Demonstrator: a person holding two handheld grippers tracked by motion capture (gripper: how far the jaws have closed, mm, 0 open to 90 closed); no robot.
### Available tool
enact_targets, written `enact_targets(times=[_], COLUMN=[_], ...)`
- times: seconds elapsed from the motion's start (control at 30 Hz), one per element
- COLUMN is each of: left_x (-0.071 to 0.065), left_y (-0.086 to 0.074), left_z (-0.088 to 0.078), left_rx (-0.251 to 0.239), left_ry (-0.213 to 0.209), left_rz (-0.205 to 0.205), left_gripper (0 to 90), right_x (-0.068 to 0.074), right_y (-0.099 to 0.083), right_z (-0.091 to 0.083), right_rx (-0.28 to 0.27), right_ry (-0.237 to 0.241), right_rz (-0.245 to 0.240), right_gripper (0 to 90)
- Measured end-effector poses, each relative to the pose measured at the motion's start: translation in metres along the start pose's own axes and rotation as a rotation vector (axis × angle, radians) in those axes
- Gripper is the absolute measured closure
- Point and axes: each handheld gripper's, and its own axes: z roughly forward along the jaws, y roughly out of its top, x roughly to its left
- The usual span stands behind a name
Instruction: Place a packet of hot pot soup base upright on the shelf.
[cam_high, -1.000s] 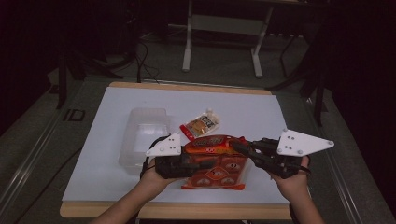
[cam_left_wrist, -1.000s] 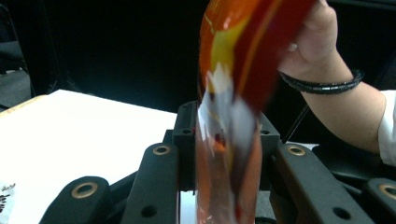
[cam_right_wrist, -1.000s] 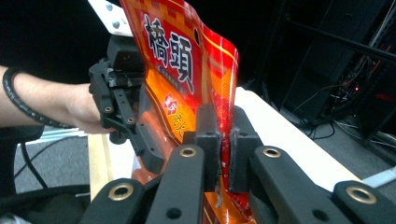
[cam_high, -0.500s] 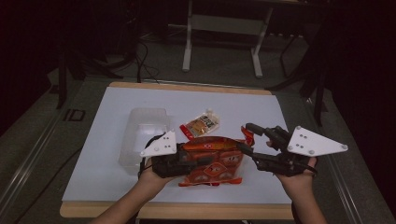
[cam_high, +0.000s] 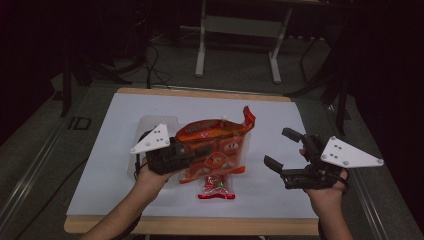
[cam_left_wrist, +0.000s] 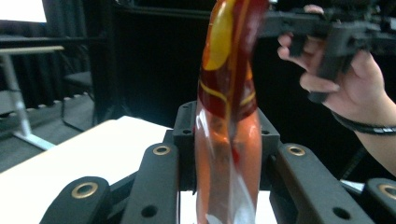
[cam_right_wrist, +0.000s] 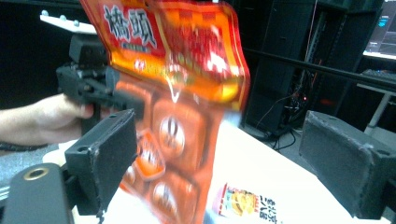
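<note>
Pinching the big orange snack bag (cam_high: 215, 147) near its left edge, the left tool (cam_high: 192, 150) holds it lifted off the white tabletop (cam_high: 280, 112), the bag standing nearly upright with its top corner pointing toward one o'clock in the high view. In the left gripper view the bag (cam_left_wrist: 229, 116) rises as a thin, glossy edge straight up between the two black jaws, which press on it from both sides. The right tool (cam_high: 282, 150) sits at about four o'clock on the tabletop, well apart from the bag; its jaws have just been opening and now stand spread wide with nothing between them. In the right gripper view the foam-padded fingers (cam_right_wrist: 109, 154) frame the scene, and the orange bag (cam_right_wrist: 182, 112) hangs beyond them, its printed face turned toward the camera, with the left tool (cam_right_wrist: 93, 81) and the hand (cam_right_wrist: 51, 116) that carries it at nine o'clock. A small red snack packet (cam_high: 216, 187) lies flat on the tabletop just beneath the lifted bag, toward six o'clock; the same packet (cam_right_wrist: 245, 203) shows low in the right gripper view, between the spread jaws but farther off. A clear plastic container (cam_high: 150, 125) rests on the tabletop behind the left tool, at about ten o'clock, partly hidden by it.
</note>
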Motion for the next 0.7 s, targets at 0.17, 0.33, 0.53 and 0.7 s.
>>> enact_targets(times=[0.17, 0.33, 0.53, 0.7], left_x=[0.015, 0.032, 0.051, 0.068], left_y=[0.010, 0.015, 0.014, 0.009], left_z=[-0.016, -0.028, -0.038, -0.044], left_rx=[-0.033, -0.052, -0.060, -0.062], left_ry=[0.065, 0.139, 0.193, 0.265], left_rz=[0.017, 0.017, 0.026, 0.024], left_gripper=[71.6, 71.5, 71.5, 71.5], right_x=[-0.004, -0.007, -0.010, -0.011], right_y=[-0.008, -0.017, -0.028, -0.030], right_z=[-0.005, -0.007, -0.003, -0.004], right_rx=[0.008, 0.016, 0.049, 0.048], right_ry=[-0.008, -0.030, -0.037, -0.030], right_rz=[0.018, 0.036, 0.035, 0.039], right_gripper=[11.1, 11.2, 11.3, 11.3])
